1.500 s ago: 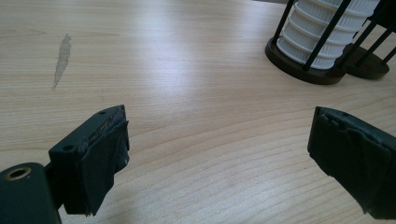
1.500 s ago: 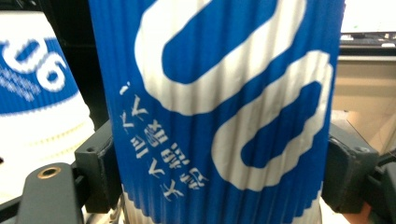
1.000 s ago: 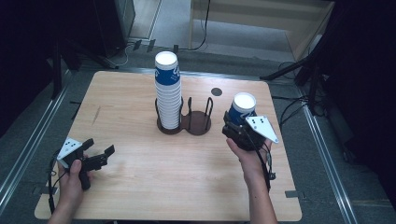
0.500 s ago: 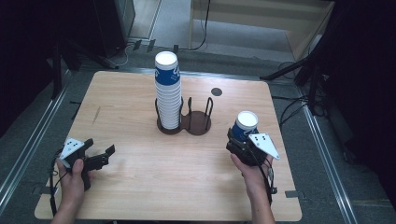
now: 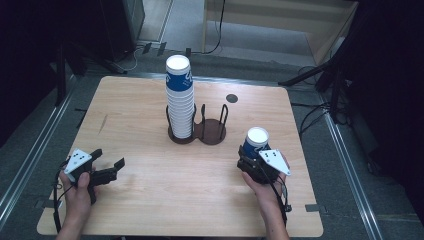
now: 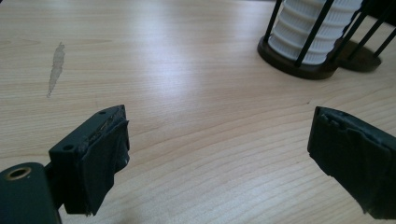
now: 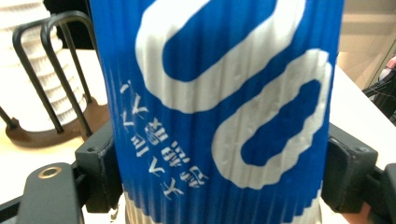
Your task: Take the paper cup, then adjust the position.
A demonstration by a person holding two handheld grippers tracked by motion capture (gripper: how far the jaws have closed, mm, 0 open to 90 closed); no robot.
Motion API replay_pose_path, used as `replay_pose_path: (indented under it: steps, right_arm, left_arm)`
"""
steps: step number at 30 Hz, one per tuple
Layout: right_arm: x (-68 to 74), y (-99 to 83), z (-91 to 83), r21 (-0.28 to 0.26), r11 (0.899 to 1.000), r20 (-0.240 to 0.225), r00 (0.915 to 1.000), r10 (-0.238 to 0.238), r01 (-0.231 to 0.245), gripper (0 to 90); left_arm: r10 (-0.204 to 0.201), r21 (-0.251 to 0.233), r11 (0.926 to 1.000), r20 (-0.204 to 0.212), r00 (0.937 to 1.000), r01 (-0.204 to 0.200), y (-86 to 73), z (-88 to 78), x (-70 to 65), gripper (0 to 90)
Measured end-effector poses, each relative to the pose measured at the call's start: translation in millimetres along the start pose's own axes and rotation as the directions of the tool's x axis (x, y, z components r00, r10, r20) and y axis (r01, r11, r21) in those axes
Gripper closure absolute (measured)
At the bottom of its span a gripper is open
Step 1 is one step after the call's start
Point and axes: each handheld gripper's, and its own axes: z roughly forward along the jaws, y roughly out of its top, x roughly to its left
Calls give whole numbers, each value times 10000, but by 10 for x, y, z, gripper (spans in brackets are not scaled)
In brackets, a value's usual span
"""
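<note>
My right gripper [image 5: 251, 156] is shut on a blue and white paper cup [image 5: 257, 136], held upside down low over the table's right side. In the right gripper view the cup [image 7: 219, 93] sits between the two black jaws of the right gripper [image 7: 224, 163], and both pads press its ribbed wall. A tall stack of the same cups [image 5: 179, 100] stands in the left slot of a dark two-slot wire holder [image 5: 214, 132]. Near the table's front left, my left gripper [image 5: 107, 158] is open with nothing in it, and the left gripper [image 6: 219, 121] points at bare wood.
The wooden table [image 5: 150, 200] has a small dark round hole [image 5: 231, 98] behind the holder and a pale scuff [image 6: 56, 67] on its left part. The holder's right slot has no cups. Cables and dark stands lie on the floor around the table.
My right hand has come down and toward the near right of the table with the cup still gripped. The left hand and gripper have stayed where they were.
</note>
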Motion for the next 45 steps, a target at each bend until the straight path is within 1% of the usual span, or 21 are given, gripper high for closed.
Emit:
replay_pose_path:
  steps: [1,3,5,7,8,9,11,16,21,24,29,31,33,34,35,36,37,38,40,43,45]
  right_arm:
    - [23,-32,26,49,9998,4,9998,-186,186,174]
    - [43,-47,37,137,9995,11,9996,-278,278,174]
    - [103,-86,64,121,9974,-22,9974,-715,715,176]
    - [147,-109,66,10,9953,-123,9953,-965,965,177]
    - [166,-118,64,30,9947,-185,9946,-1025,1026,178]
    - [166,-118,64,30,9947,-185,9946,-1025,1026,178]
    - [233,-151,62,70,9924,-345,9918,-1227,1231,179]
    - [325,-184,58,161,9878,-405,9872,-1540,1548,180]
    - [462,-232,77,168,9787,-571,9775,-2032,2045,180]
    - [504,-239,77,155,9758,-594,9744,-2168,2180,180]
    - [631,-272,78,101,9590,-616,9574,-2820,2831,180]
    - [698,-293,82,64,9470,-603,9455,-3201,3211,181]
    - [713,-298,83,36,9439,-574,9424,-3294,3302,181]
    - [760,-307,72,-82,9353,-505,9340,-3538,3539,182]
    - [760,-307,72,-82,9353,-505,9340,-3538,3539,182]
    - [801,-315,63,-160,9228,-356,9221,-3853,3849,182]
    - [826,-325,60,-201,9150,-298,9145,-4034,4030,183]
    - [826,-325,60,-201,9150,-298,9145,-4034,4030,183]
    - [875,-340,57,-233,9009,-221,9007,-4338,4333,183]
    - [939,-360,57,-285,8901,-291,8897,-4557,4550,183]
    - [977,-379,53,-336,8828,-332,8823,-4695,4685,183]
  left_arm:
    - [196,18,9998,-422,9989,-196,8,20,-33,141]
    - [417,143,9991,-508,9978,-410,20,37,-49,152]
    - [611,326,9977,-542,9967,-594,40,49,-59,152]
    - [601,394,9975,-543,9967,-580,76,50,-67,152]
    - [445,396,9983,-200,9988,-436,139,34,-78,143]
    - [445,396,9983,-200,9988,-436,139,34,-78,135]
    - [410,359,9985,286,9988,-420,221,1,-134,125]
    - [190,490,9985,748,9970,-227,288,-7,-227,80]
    - [594,789,9943,1482,9872,-717,342,32,-451,24]
    - [773,868,9920,1512,9855,-912,364,45,-527,25]
    - [909,831,9904,2063,9743,-1100,415,61,-679,25]
    - [888,900,9896,2296,9692,-1120,440,72,-750,25]
    - [919,907,9891,2376,9670,-1163,450,73,-779,25]
    - [1017,918,9876,2453,9641,-1276,464,70,-813,25]
    - [997,923,9876,2532,9623,-1266,472,68,-837,25]
    - [1079,880,9868,2687,9572,-1360,491,58,-899,26]
    - [1079,880,9868,2687,9572,-1360,491,58,-899,29]
    - [1169,828,9861,2718,9552,-1442,500,50,-932,29]
    - [1265,837,9844,2749,9531,-1548,519,44,-997,59]
    - [1301,930,9813,3249,9368,-1685,543,51,-1083,63]
    - [1299,989,9799,3415,9309,-1730,548,62,-1123,63]
